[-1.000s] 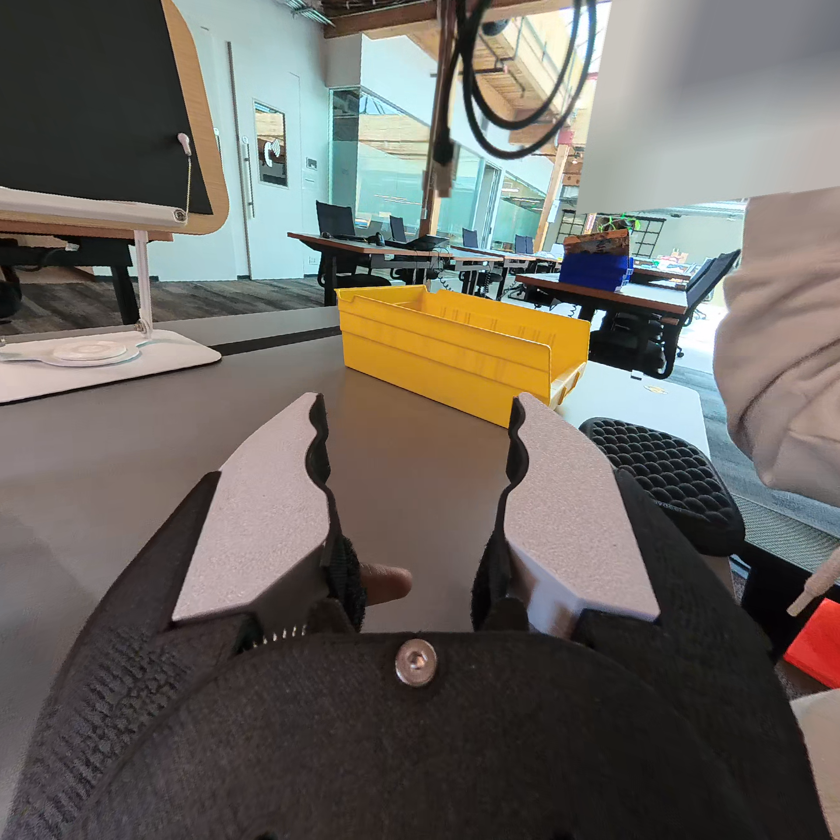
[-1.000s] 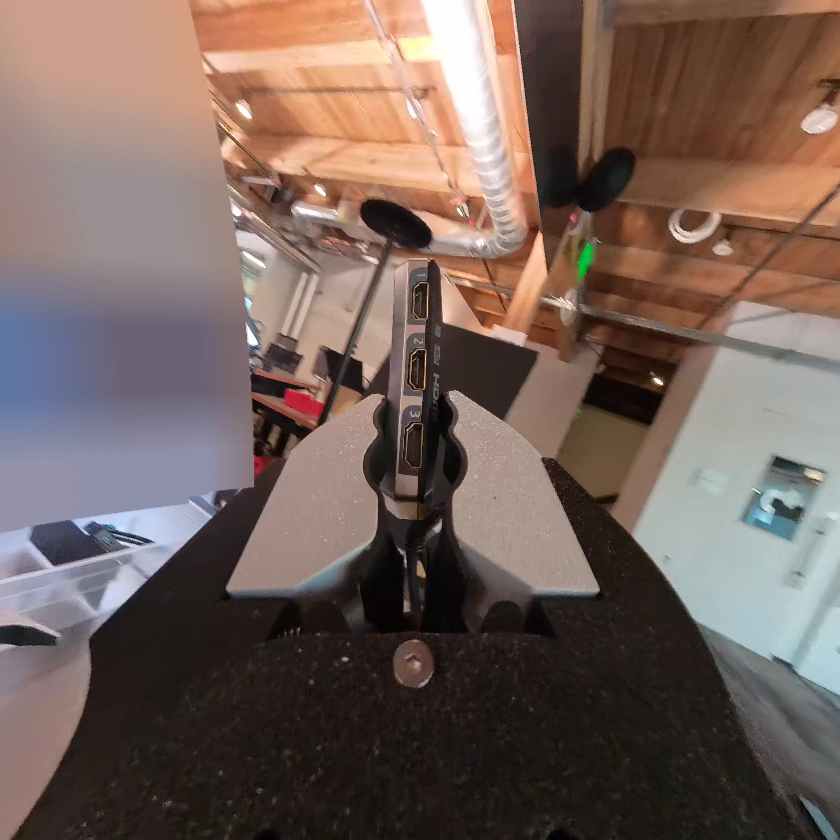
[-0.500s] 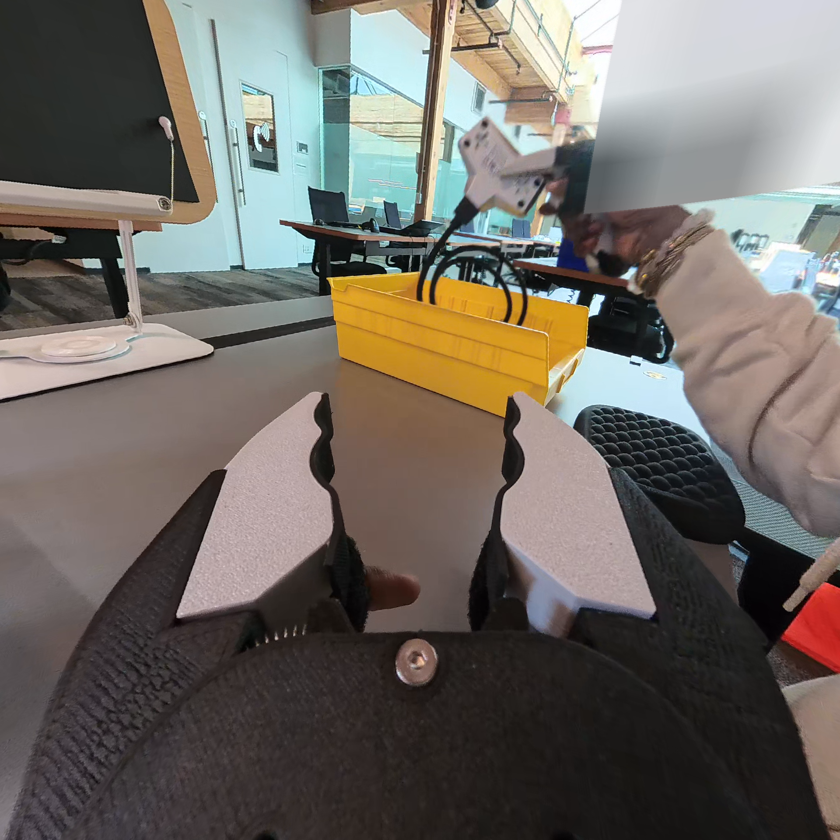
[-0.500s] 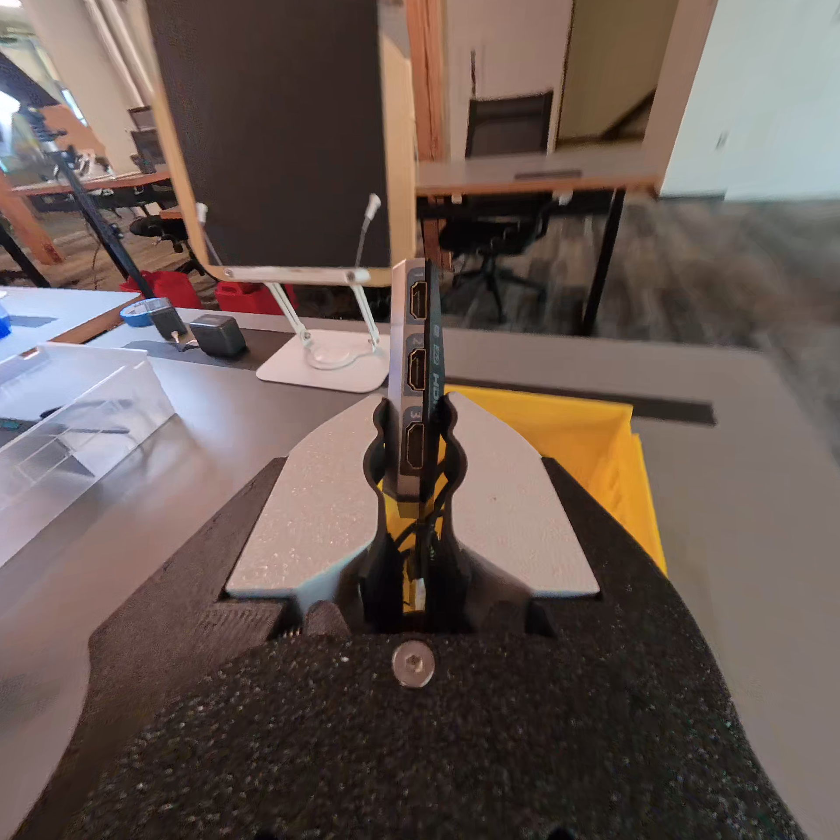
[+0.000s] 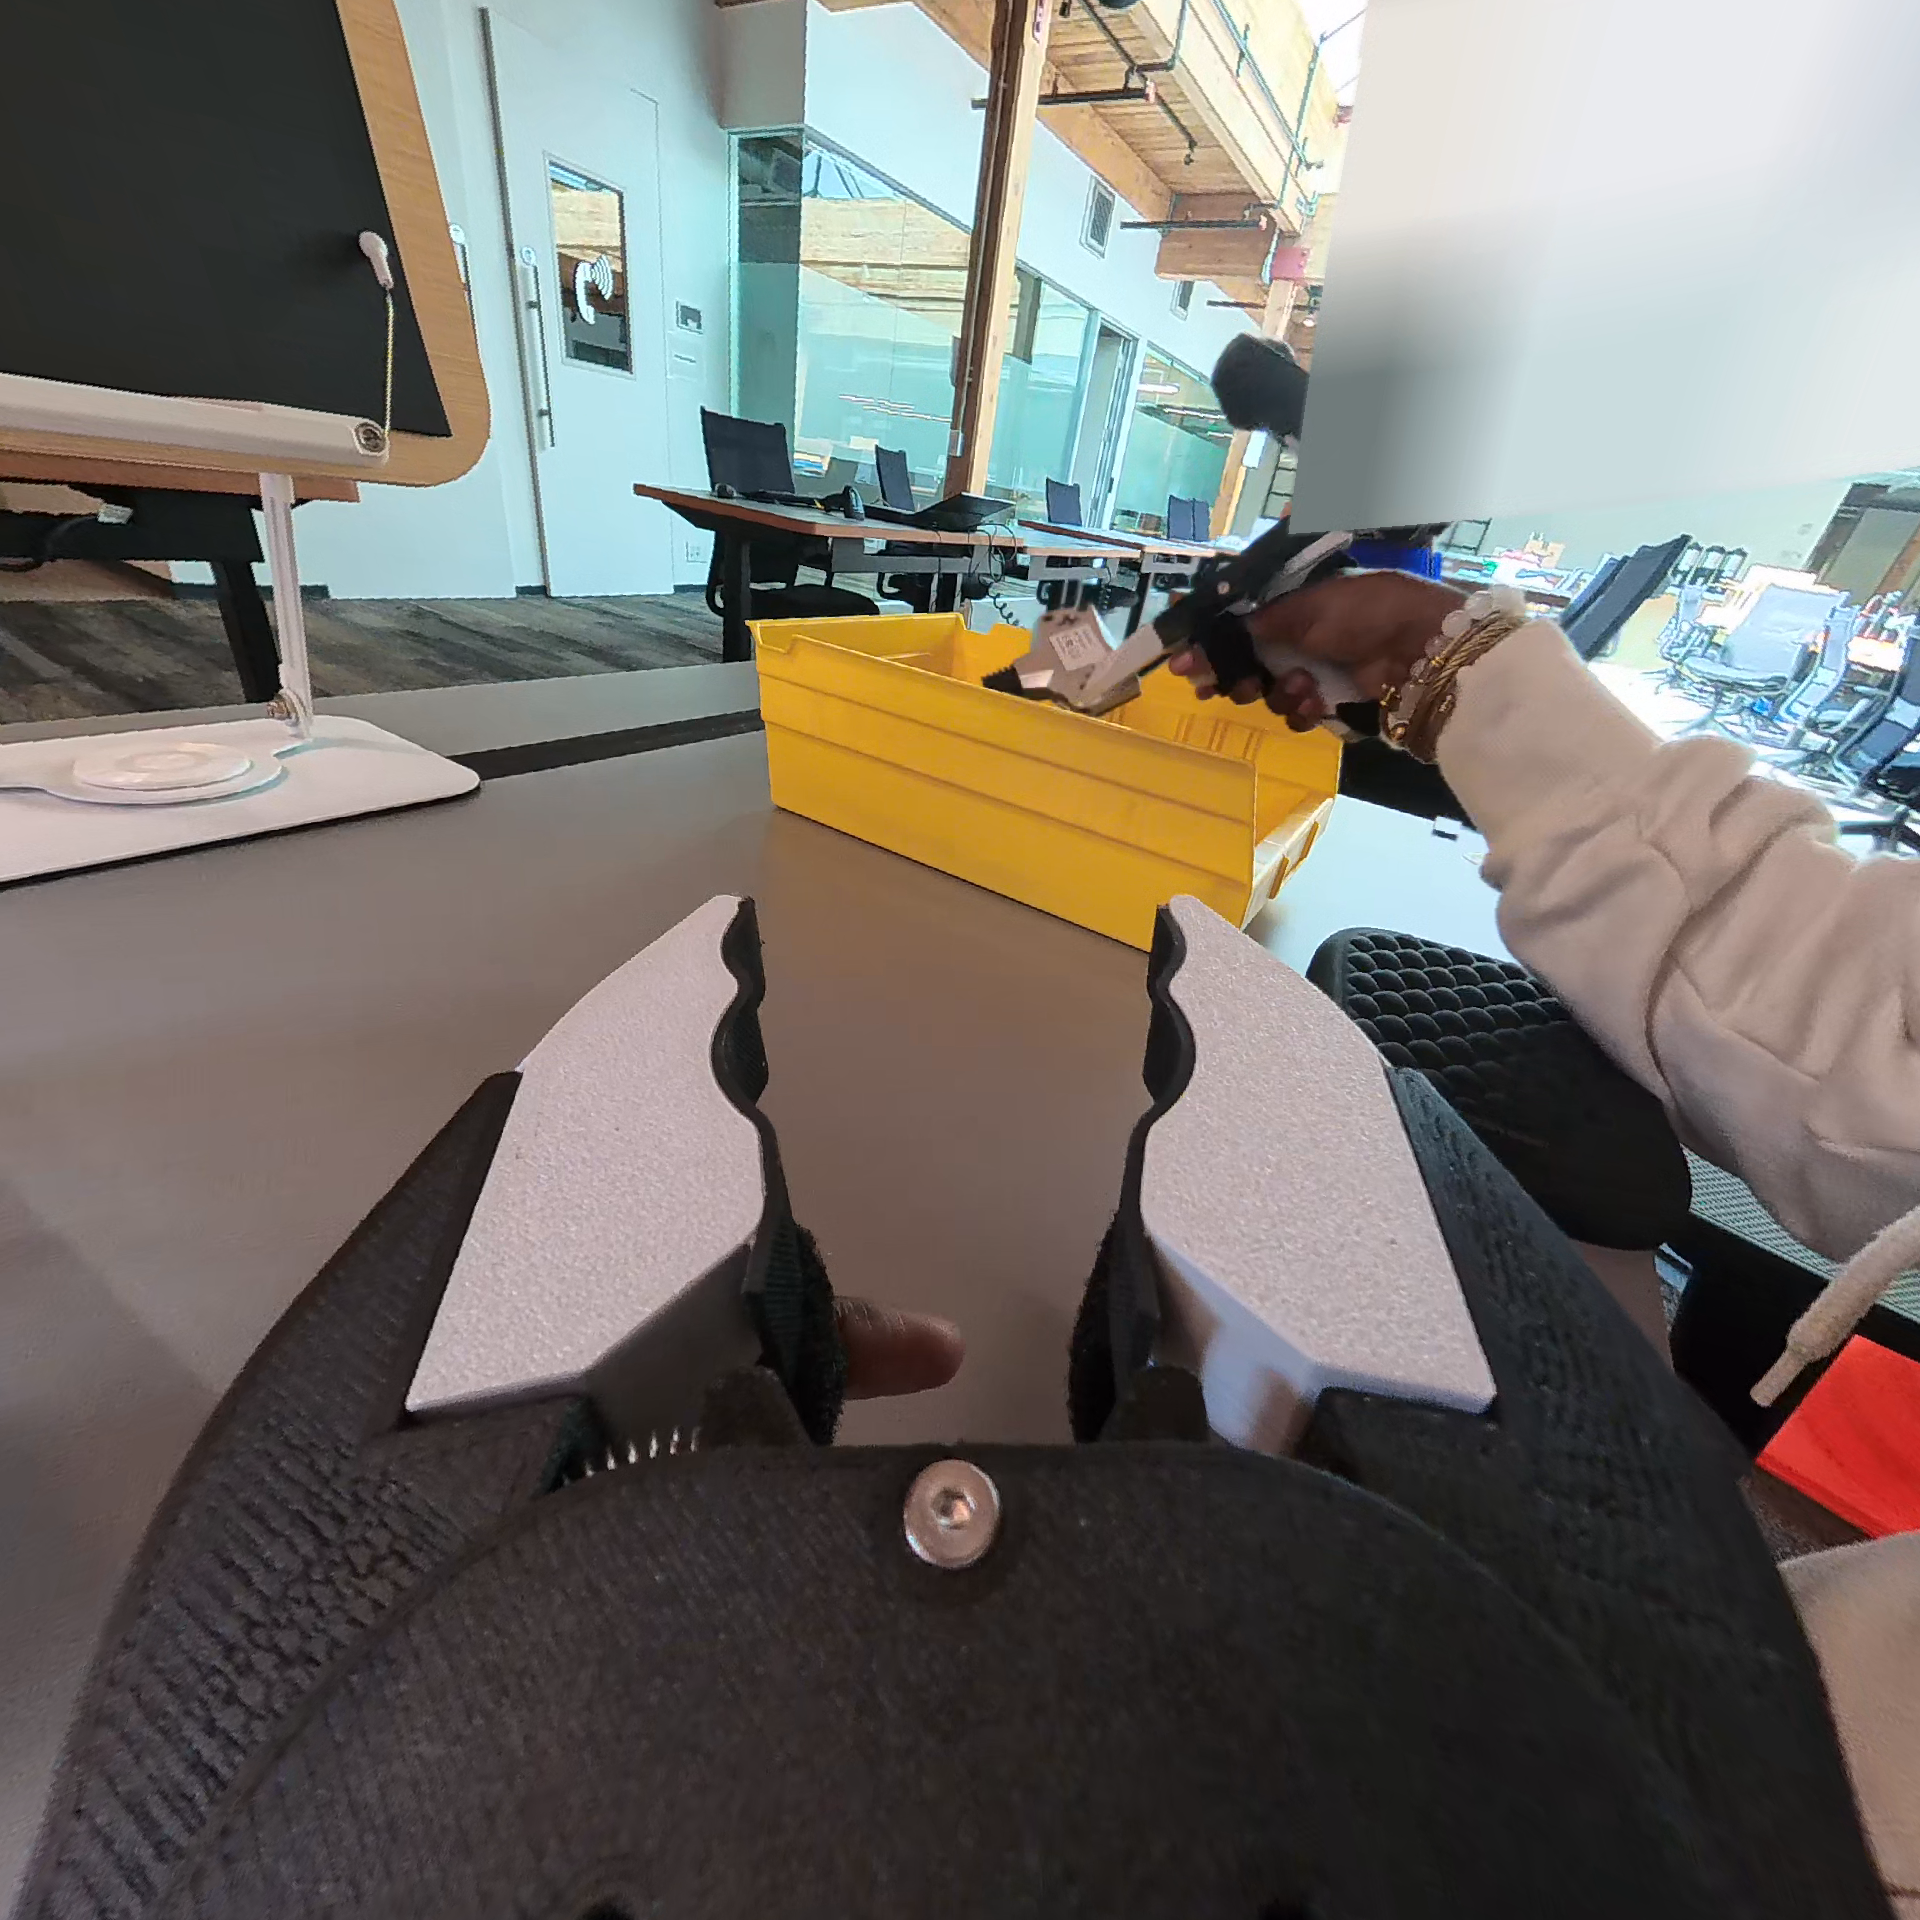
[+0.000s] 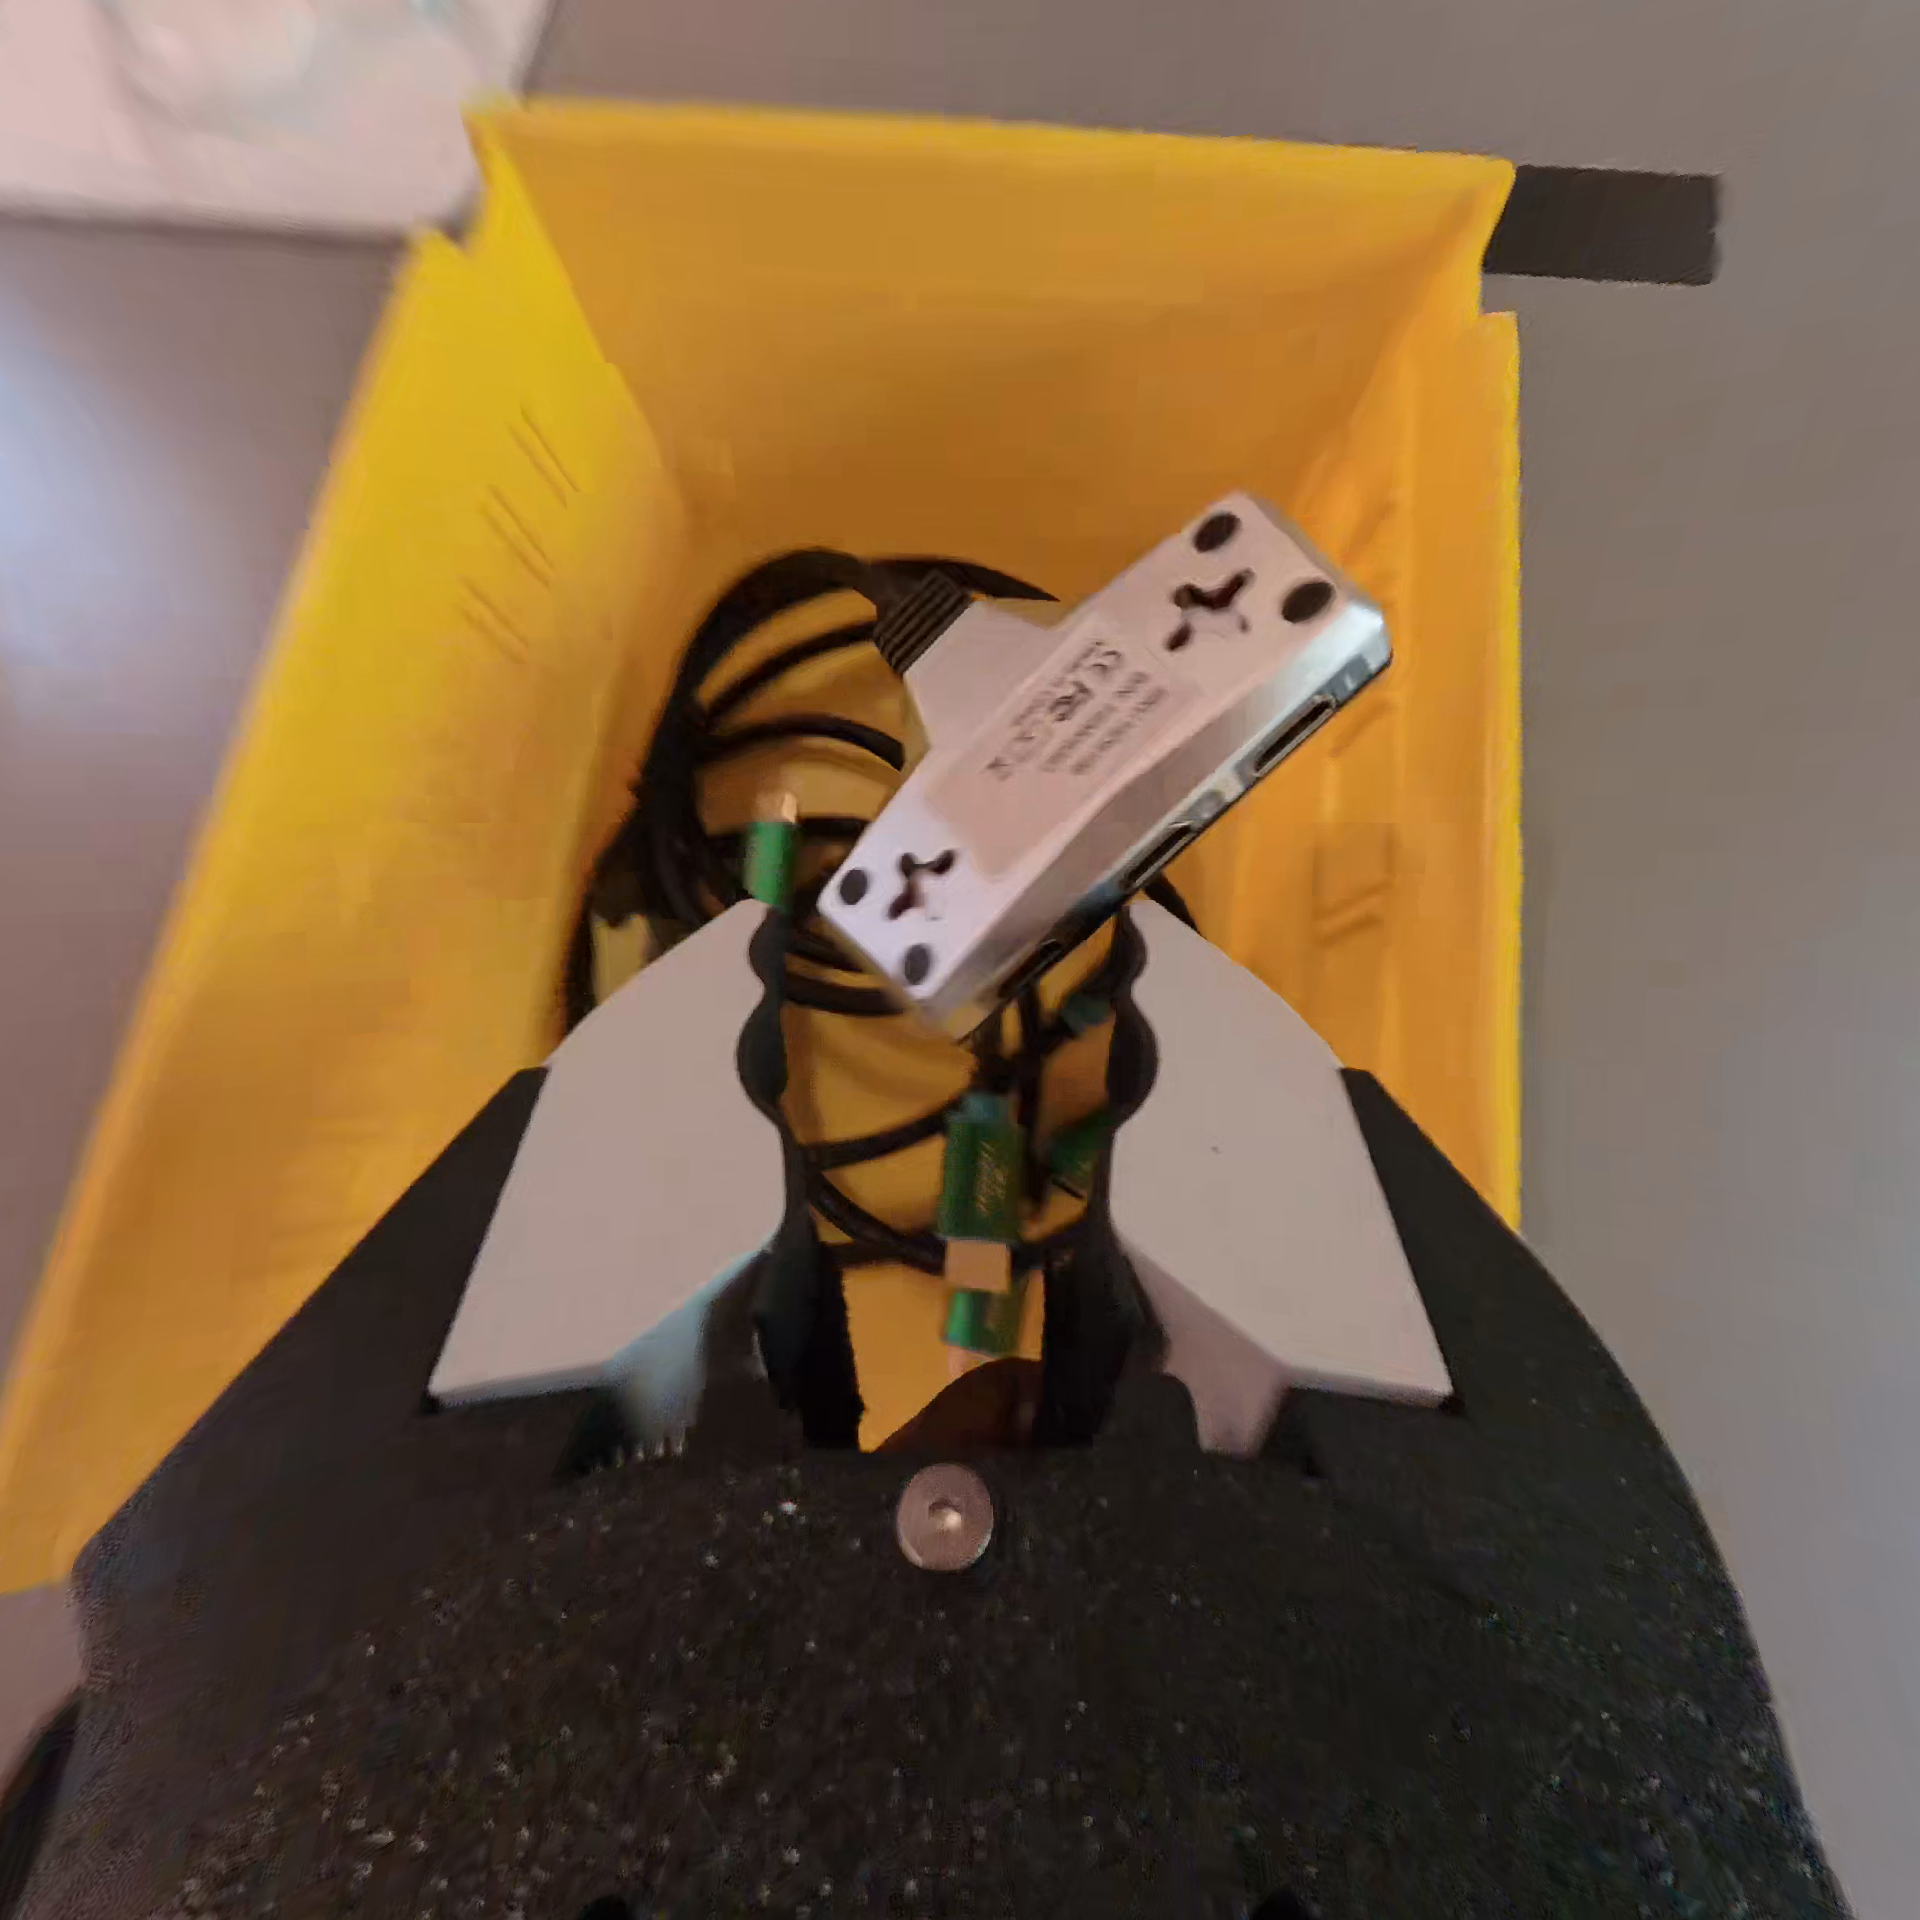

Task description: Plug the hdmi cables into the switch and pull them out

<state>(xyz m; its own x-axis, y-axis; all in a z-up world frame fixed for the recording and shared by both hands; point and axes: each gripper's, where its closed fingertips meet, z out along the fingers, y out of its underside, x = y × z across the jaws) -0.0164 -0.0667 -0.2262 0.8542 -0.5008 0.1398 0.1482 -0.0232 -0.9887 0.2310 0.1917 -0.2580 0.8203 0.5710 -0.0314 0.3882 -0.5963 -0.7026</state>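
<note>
My left gripper [image 5: 951,935] is open and empty, low over the dark table [image 5: 312,1039]. In front of it stands a yellow bin [image 5: 997,779]. My right gripper [image 6: 940,925] is open and points down into the bin [image 6: 935,343]. The silver HDMI switch [image 6: 1101,748] sits tilted just past its fingertips, and neither pad presses on it. Black HDMI cables with green plugs [image 6: 977,1195] lie coiled on the bin floor under it. The left wrist view shows the right gripper [image 5: 1143,655] over the bin with the switch [image 5: 1075,660] at its tips.
A white stand base [image 5: 208,779] carrying a dark board [image 5: 187,208] stands at the back left. A person's light sleeve [image 5: 1714,935] reaches in from the right above a black mesh chair [image 5: 1475,1049]. A black tape strip [image 6: 1610,229] crosses the table behind the bin.
My right gripper swung down over the yellow bin and opened. The switch, clamped upright between its pads before, has left the grasp and tilted. My left gripper has stayed put and open.
</note>
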